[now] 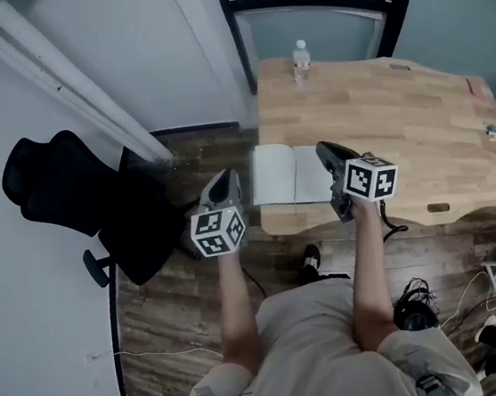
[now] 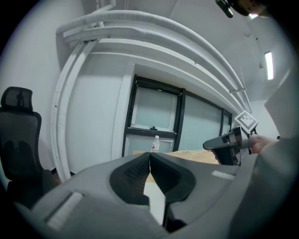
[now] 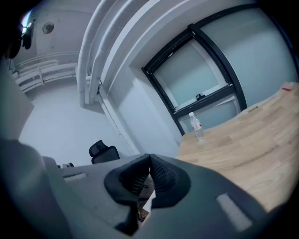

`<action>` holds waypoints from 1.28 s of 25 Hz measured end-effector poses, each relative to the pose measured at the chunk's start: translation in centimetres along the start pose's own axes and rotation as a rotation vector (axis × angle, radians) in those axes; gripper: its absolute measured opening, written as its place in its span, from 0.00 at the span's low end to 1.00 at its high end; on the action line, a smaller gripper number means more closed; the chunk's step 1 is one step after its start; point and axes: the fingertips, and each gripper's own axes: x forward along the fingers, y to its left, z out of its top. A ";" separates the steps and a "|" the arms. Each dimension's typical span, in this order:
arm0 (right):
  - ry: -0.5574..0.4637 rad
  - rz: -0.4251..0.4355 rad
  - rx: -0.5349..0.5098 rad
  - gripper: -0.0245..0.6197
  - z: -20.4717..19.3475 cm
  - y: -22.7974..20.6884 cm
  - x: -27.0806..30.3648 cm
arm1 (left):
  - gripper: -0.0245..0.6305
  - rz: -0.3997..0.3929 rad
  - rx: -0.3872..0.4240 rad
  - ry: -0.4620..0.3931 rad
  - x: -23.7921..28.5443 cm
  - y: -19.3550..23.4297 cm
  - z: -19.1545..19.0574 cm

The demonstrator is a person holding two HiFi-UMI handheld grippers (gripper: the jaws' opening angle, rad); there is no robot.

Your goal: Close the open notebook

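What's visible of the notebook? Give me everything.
The notebook lies open and flat at the near left corner of the wooden table, with two pale, blank-looking pages facing up and a fold line between them. Its left edge seems to reach the table's side edge or go slightly past it. The right gripper, jaws shut, overlaps the right page in the head view; whether it touches the paper cannot be told. No cover or binding detail shows.
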 end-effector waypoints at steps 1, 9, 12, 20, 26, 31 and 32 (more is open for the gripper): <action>0.013 0.005 0.002 0.04 0.1 -0.5 0.6 | 0.05 0.017 -0.004 0.000 0.6 0.4 0.1; 0.139 -0.013 -0.026 0.04 -1.5 -5.2 4.2 | 0.05 0.060 -0.037 0.023 5.3 0.7 -2.5; 0.150 -0.003 -0.058 0.04 -1.8 -5.6 5.4 | 0.05 0.066 -0.049 0.045 6.4 0.8 -4.4; 0.325 -0.072 -0.185 0.04 -12.8 -8.9 10.7 | 0.05 0.070 -0.131 0.209 9.4 1.2 -13.7; 0.385 -0.099 -0.139 0.04 -20.3 -10.8 12.5 | 0.05 0.052 -0.202 0.282 10.1 2.3 -17.8; 0.393 -0.093 -0.134 0.04 -21.2 -10.9 14.1 | 0.05 0.053 -0.277 0.349 9.8 4.2 -20.9; 0.395 -0.095 -0.158 0.04 -21.2 -10.9 14.5 | 0.05 0.047 -0.283 0.358 9.9 4.5 -21.3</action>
